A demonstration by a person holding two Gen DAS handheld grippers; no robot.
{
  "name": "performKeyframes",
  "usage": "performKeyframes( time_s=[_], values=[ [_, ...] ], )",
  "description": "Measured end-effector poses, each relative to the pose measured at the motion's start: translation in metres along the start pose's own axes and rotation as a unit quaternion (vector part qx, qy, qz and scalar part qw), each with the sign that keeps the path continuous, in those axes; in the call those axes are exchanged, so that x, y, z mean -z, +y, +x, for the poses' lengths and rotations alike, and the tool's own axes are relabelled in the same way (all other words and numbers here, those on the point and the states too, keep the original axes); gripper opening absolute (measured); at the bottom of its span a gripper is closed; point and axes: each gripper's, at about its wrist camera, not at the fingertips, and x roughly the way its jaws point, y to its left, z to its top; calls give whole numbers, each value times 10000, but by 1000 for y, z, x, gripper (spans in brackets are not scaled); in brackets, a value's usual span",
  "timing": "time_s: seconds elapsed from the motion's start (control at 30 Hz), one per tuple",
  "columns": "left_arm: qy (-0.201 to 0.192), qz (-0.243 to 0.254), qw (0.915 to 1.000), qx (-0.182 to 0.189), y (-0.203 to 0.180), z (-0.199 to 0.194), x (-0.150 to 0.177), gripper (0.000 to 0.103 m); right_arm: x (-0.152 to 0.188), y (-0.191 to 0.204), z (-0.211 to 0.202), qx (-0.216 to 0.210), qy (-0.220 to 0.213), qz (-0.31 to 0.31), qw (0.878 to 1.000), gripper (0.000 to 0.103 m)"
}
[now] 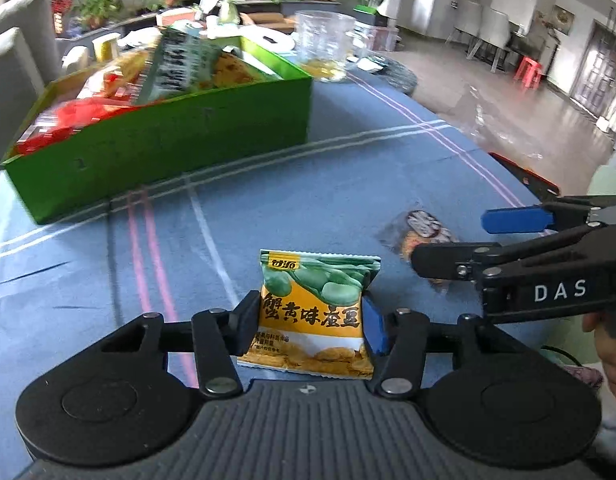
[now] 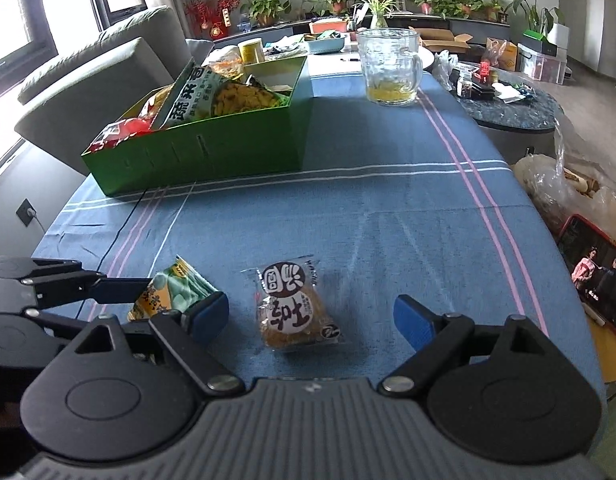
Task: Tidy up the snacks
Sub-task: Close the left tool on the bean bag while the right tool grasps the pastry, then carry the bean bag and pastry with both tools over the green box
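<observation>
the yellow-green broad bean packet (image 1: 314, 312) is pinched between the pads of the left gripper (image 1: 311, 322). the right gripper (image 2: 312, 320) is held spread, the clear brown cake packet (image 2: 293, 308) lying untouched between its jaws. the green snack box (image 2: 211, 140) is seen well ahead, to the left.

Both grippers, the left gripper (image 1: 312, 320) and the right gripper (image 2: 312, 316), are matte black with ribbed grey bases, round pivot discs, silver rivets and blue pads (image 2: 414, 322). White letters "DAS" (image 1: 560, 291) mark the right one's side.
</observation>
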Motion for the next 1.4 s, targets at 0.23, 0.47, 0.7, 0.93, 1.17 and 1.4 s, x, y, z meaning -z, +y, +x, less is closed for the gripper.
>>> performKeyframes(
  time_s=[0.23,0.47,0.7,0.93,1.17,1.4],
  values=[
    [-209,-397,9989,-165,20,-18,2,49,2,8,7,33,129,-105,9999,67],
    [-358,-577,9975,-205,32,-28,6,49,3,16,14,54,201,-236,9995,67],
    [-490,-679,9963,-213,41,-33,4,49,2,30,20,360,72,-826,9959,66],
    [-911,-740,9925,-337,58,-46,-24,49,-38,38,8,-93,-519,-534,9972,66],
    [-1315,-726,9870,-576,83,-47,-79,50,-107,59,9,-431,-1239,-638,9893,66],
    [-1480,-846,9814,-886,123,-14,-143,50,-166,69,52,-490,-1358,-644,9874,66]
  ],
)
